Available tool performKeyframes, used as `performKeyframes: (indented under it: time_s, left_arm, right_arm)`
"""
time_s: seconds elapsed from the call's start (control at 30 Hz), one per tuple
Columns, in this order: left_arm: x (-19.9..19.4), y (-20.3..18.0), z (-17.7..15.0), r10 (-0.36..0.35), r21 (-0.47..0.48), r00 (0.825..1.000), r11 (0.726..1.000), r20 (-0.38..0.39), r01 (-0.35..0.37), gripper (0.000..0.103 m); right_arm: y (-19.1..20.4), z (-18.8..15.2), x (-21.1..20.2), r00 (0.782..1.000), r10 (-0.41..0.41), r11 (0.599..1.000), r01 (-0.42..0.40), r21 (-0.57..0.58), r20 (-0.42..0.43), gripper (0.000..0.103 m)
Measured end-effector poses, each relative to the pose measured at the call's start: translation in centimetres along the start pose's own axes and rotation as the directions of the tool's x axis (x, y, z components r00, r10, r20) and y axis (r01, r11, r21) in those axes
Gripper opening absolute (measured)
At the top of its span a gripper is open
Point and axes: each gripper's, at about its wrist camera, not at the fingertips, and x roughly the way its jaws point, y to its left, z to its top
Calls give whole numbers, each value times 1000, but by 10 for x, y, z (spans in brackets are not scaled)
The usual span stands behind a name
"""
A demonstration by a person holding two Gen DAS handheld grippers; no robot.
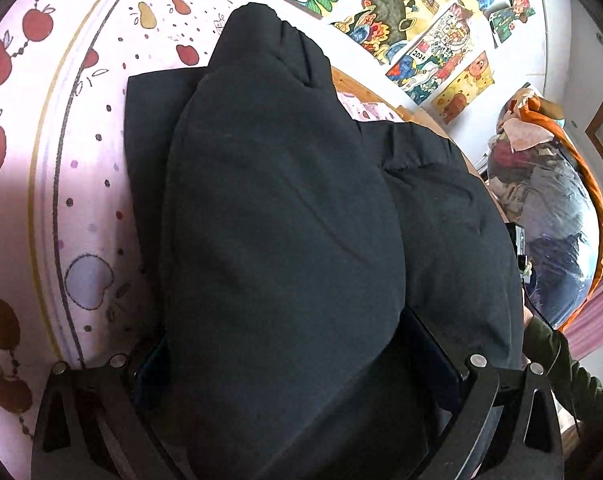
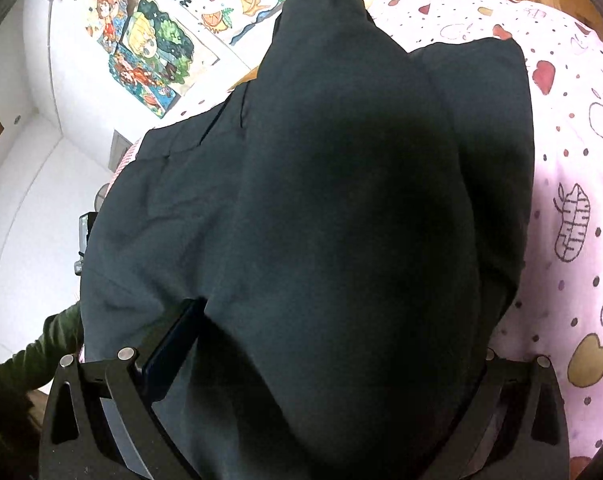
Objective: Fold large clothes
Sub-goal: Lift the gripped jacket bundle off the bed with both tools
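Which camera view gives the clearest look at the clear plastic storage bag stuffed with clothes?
The left wrist view: the clear storage bag, orange-trimmed, fills its right edge beyond the dark garment. The right wrist view does not show it.

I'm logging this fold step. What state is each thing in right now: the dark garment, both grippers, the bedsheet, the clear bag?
Dark garment: lying on the bed, a bunched fold draped over both grippers.
Left gripper: jaws apart, cloth filling the gap; grip cannot be told.
Right gripper: jaws apart, cloth filling the gap; grip cannot be told.
Fruit-print bedsheet: spread flat under the garment.
Clear plastic bag: stuffed full of clothes.
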Motion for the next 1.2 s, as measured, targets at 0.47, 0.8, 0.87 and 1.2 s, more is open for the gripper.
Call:
performKeyframes:
  time_s: [0.47, 0.8, 0.87, 1.2]
  left_arm:
    - [-10, -21, 2, 85, -58, 996, 995, -8, -85, 75]
    - [-29, -57, -10, 194, -57, 980, 980, 36, -192, 41]
    - [-36, -64, -8, 199, -81, 979, 977, 40, -196, 34]
    - [-82, -115, -16, 214, -75, 974, 975, 76, -209, 27]
  right_arm:
    - [18, 2, -7, 998, -63, 996, 62, 62, 5, 100]
    - [45, -14, -25, 990, -97, 991, 88, 100, 98, 43]
    - [56, -12, -29, 987, -120, 989, 110, 95, 105, 35]
    - [123, -1, -73, 974, -132, 991, 129, 29, 182, 22]
